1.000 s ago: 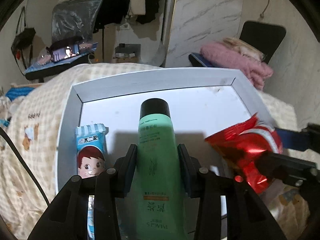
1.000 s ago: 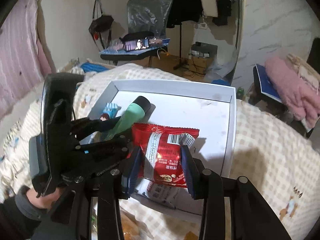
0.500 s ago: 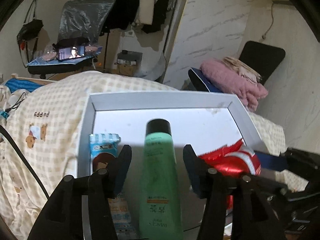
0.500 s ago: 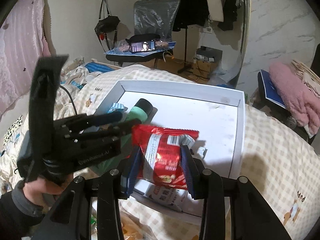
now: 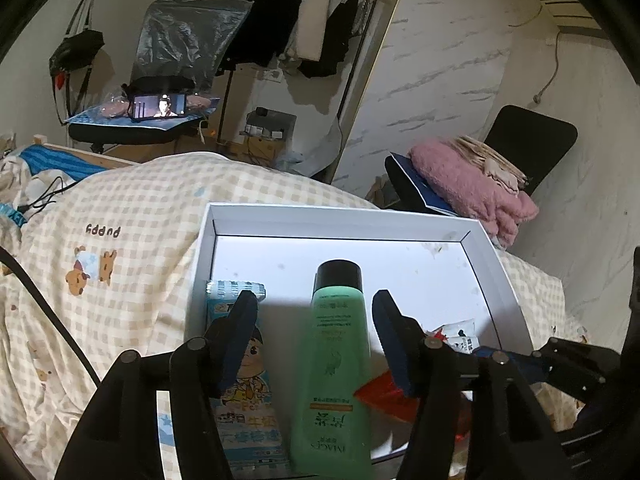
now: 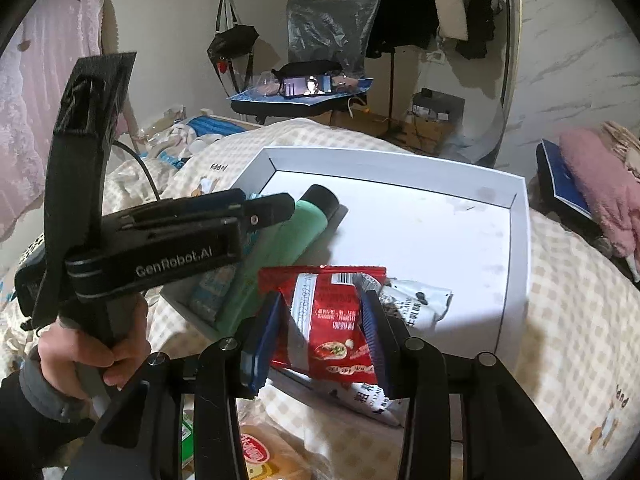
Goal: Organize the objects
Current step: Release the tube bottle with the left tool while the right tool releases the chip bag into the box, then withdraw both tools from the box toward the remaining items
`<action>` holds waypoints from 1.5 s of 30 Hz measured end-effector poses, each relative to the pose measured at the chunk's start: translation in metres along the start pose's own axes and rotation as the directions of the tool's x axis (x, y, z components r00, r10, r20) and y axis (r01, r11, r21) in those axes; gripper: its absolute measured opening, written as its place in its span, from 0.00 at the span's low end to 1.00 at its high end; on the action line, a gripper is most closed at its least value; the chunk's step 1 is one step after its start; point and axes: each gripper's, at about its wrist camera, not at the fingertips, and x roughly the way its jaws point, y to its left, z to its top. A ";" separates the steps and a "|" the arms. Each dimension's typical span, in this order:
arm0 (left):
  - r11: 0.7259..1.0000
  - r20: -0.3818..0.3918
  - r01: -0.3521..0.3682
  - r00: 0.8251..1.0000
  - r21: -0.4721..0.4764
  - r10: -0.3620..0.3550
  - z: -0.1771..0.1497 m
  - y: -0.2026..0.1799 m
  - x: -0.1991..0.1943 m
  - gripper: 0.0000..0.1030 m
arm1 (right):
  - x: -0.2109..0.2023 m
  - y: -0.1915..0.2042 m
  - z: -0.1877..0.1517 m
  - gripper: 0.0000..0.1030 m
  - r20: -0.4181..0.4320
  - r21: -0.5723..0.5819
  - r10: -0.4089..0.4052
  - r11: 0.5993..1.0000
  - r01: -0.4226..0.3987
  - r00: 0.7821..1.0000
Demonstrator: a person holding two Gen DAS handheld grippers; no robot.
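A green tube with a black cap [image 5: 336,352] lies in the white tray [image 5: 340,218], next to a blue milk carton [image 5: 248,392] on its left. My left gripper [image 5: 314,298] straddles the tube with its jaws opening; there is a gap on both sides and the pads do not touch it. In the right wrist view the left gripper [image 6: 264,210] hovers over the tube [image 6: 288,240]. My right gripper [image 6: 322,300] still pinches a red snack packet [image 6: 332,292] at the tray's near edge as its jaws start opening. The packet rests partly on a white packet [image 6: 416,304].
The tray [image 6: 520,240] sits on a checked quilt [image 5: 132,216] over a bed. A bread bag [image 6: 256,456] lies on the quilt just below the right gripper. A person's hand [image 6: 88,356] holds the left gripper's handle. A chair with a pink blanket [image 5: 472,192] stands behind.
The left jaws have let go of the green tube and drawn back and up from it. The red packet has sunk onto the white packet, with the right jaws slightly wider.
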 end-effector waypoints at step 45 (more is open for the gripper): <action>0.997 0.031 -0.050 0.998 0.057 0.048 0.039 -0.012 -0.077 1.00 | -0.071 -0.019 0.018 1.00 0.247 0.098 0.149 0.979 -0.177 0.957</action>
